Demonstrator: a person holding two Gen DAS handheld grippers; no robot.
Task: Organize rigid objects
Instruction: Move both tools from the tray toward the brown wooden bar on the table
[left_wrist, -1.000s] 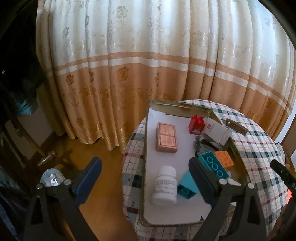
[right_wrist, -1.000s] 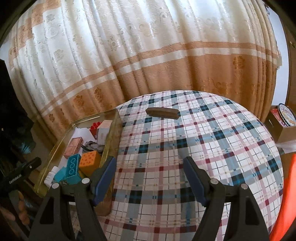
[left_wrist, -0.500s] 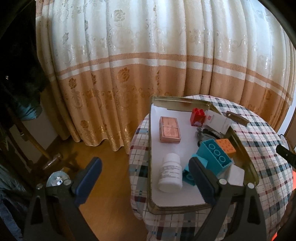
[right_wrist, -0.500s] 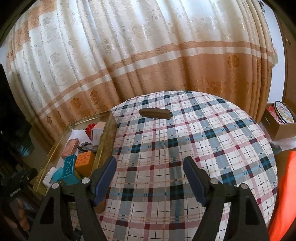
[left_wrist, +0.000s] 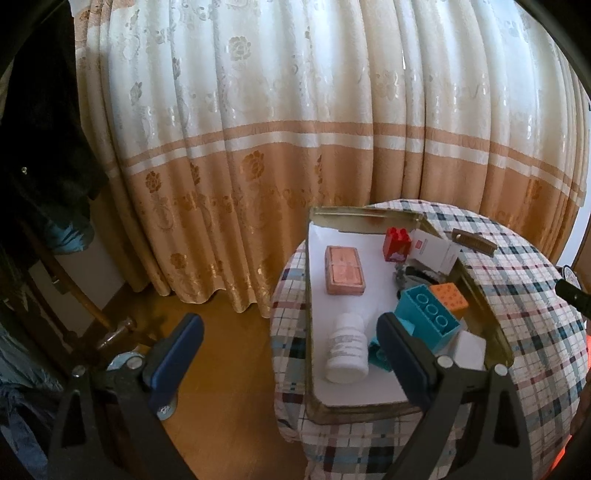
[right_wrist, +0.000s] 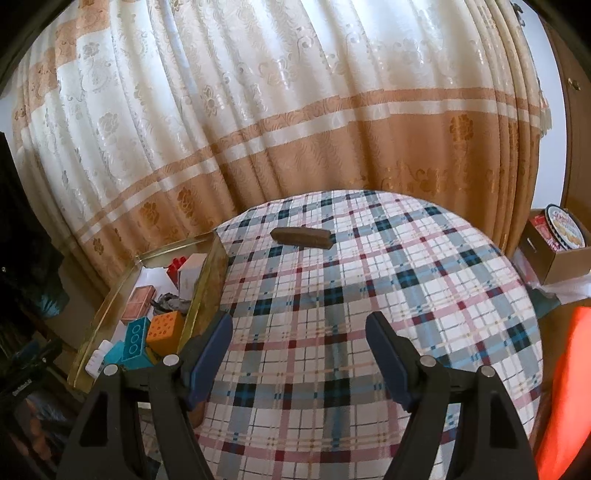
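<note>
A gold-rimmed tray (left_wrist: 309, 302) on the plaid round table holds a pink box (left_wrist: 344, 270), a white pill bottle (left_wrist: 348, 348), a red brick (left_wrist: 396, 243), a white carton (left_wrist: 433, 254), a teal brick (left_wrist: 428, 317) and an orange brick (left_wrist: 449, 296). The tray (right_wrist: 207, 284) also shows at the left of the right wrist view. A brown comb (right_wrist: 302, 237) lies alone on the cloth at the far side; it also shows in the left wrist view (left_wrist: 474, 241). My left gripper (left_wrist: 290, 345) is open and empty, above the tray's near left edge. My right gripper (right_wrist: 298, 338) is open and empty over the cloth.
A cream and tan curtain (left_wrist: 295, 147) hangs behind the table. The wooden floor (left_wrist: 221, 387) and a dark chair (left_wrist: 55, 258) are to the left. A cardboard box with a biscuit tin (right_wrist: 561, 240) stands at the right, with something orange (right_wrist: 569, 387) near the table's right edge.
Both grippers have drawn back and up from the table, so the tray and table look smaller and lower. Both stay open and empty. Nothing on the table has moved.
</note>
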